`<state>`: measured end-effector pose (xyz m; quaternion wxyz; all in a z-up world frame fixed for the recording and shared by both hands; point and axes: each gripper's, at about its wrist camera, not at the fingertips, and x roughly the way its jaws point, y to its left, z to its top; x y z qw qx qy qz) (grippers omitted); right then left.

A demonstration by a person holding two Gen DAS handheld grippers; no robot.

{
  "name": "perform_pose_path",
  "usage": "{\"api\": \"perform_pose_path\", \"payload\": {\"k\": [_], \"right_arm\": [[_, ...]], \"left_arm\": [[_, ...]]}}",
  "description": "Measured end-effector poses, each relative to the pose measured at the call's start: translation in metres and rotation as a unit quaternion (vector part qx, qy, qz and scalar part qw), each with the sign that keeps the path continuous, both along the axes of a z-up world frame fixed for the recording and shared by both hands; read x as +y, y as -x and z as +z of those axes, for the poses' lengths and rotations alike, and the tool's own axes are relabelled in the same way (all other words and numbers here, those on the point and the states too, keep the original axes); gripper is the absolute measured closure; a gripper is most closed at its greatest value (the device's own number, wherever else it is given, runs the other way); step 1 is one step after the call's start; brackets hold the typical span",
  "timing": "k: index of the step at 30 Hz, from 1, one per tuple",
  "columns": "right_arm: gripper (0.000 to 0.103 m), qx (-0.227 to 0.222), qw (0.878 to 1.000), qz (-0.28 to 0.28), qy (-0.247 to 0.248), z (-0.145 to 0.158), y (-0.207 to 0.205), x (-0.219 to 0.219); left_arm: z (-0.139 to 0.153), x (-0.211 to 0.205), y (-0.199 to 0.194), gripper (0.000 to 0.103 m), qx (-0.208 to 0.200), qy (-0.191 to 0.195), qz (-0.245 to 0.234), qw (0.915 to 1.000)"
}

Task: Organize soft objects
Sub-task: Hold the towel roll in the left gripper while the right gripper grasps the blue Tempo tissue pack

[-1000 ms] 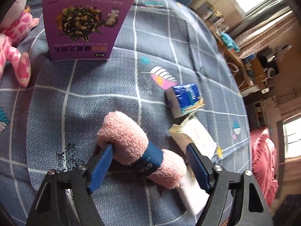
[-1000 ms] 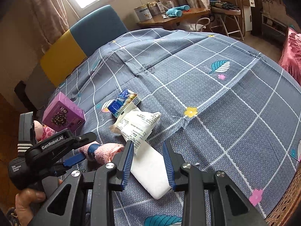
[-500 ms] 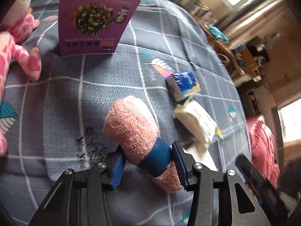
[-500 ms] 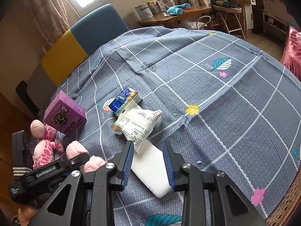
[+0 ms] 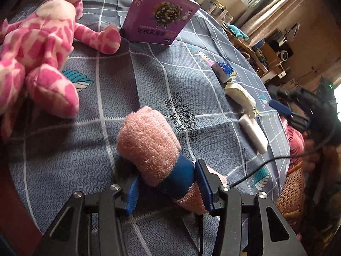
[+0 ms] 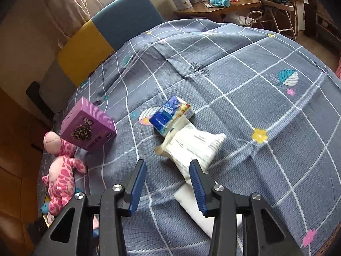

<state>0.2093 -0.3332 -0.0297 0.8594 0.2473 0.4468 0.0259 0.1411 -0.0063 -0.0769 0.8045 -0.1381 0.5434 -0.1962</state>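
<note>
I hold a two-finger gripper in each hand above a bed covered with a grey-blue checked quilt (image 6: 245, 68). My left gripper (image 5: 166, 184) is clamped on a rolled pink terry towel with a dark blue paper band (image 5: 149, 145); the blue finger pads press the roll at the band, one on each side, and the fluffy end sticks out ahead of the fingers. Ahead and to the left of this gripper lies a pink spotted plush giraffe (image 5: 36, 49), and beyond it stands a purple cardboard box with a food picture (image 5: 159, 19). My right gripper (image 6: 168, 183) is open at a middling width and holds nothing. Just ahead of its right finger lies a white printed soft pack (image 6: 191, 147), with a blue tissue packet (image 6: 168, 117) touching its far end, and a plain white flat pack (image 6: 204, 213) under the right finger.

I judge the step in hand to be carrying the towel roll towards the plush toy, to group the soft things. The next move calls for setting the roll down beside the giraffe and opening the fingers without knocking the box.

Compared with a second ago, the left fingers have gone from wide around the roll to shut on it, and the giraffe is much nearer. The right gripper has opened wider and no longer brackets the white flat pack
</note>
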Motion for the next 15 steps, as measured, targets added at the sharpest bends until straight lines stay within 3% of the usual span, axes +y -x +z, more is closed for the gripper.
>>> {"api": "perform_pose_path", "payload": {"k": [5, 7, 9, 13, 15], "right_arm": [[0.055, 0.038, 0.999, -0.029, -0.009, -0.015, -0.066, 0.003], [0.048, 0.058, 0.997, -0.05, -0.015, -0.026, -0.086, 0.003], [0.042, 0.076, 0.994, -0.074, -0.023, -0.035, -0.102, 0.002], [0.04, 0.099, 0.989, -0.105, -0.036, -0.048, -0.121, 0.003], [0.036, 0.104, 0.988, -0.109, -0.02, -0.05, -0.13, 0.009]], "left_arm": [[-0.001, 0.004, 0.003, 0.054, 0.0, 0.022, 0.015, 0.9996], [-0.002, 0.005, 0.004, 0.054, 0.001, 0.028, 0.019, 0.9994], [-0.001, 0.005, 0.002, 0.054, 0.005, 0.036, 0.024, 0.9991], [-0.002, 0.008, 0.003, 0.054, 0.009, 0.044, 0.029, 0.9986], [-0.002, 0.009, 0.003, 0.054, 0.008, 0.048, 0.031, 0.9983]]}}
